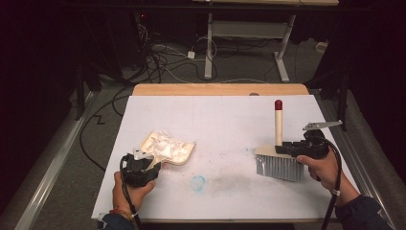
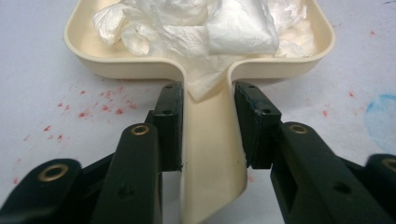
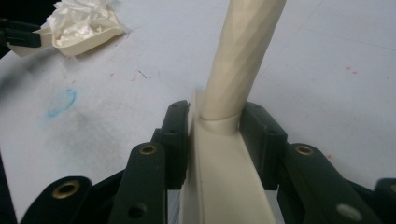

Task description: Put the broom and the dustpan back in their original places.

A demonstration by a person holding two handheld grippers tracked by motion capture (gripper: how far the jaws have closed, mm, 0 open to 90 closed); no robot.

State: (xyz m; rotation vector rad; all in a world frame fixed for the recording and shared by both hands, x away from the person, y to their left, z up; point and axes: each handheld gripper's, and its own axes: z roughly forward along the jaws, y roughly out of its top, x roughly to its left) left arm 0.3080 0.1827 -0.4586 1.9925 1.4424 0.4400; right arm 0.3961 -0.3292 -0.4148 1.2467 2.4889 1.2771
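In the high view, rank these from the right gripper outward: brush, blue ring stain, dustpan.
From the right gripper:
1. Brush: clamped in its jaws, right side of the table.
2. Blue ring stain: near the table's middle front.
3. Dustpan: left side, full of crumpled tissue, held by the left gripper.

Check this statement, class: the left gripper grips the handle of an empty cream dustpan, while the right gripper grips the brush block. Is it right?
Not quite. The dustpan is not empty: crumpled white tissue lies in it, as the left gripper view shows. The rest holds: the left gripper grips its handle and the right gripper grips the brush block.
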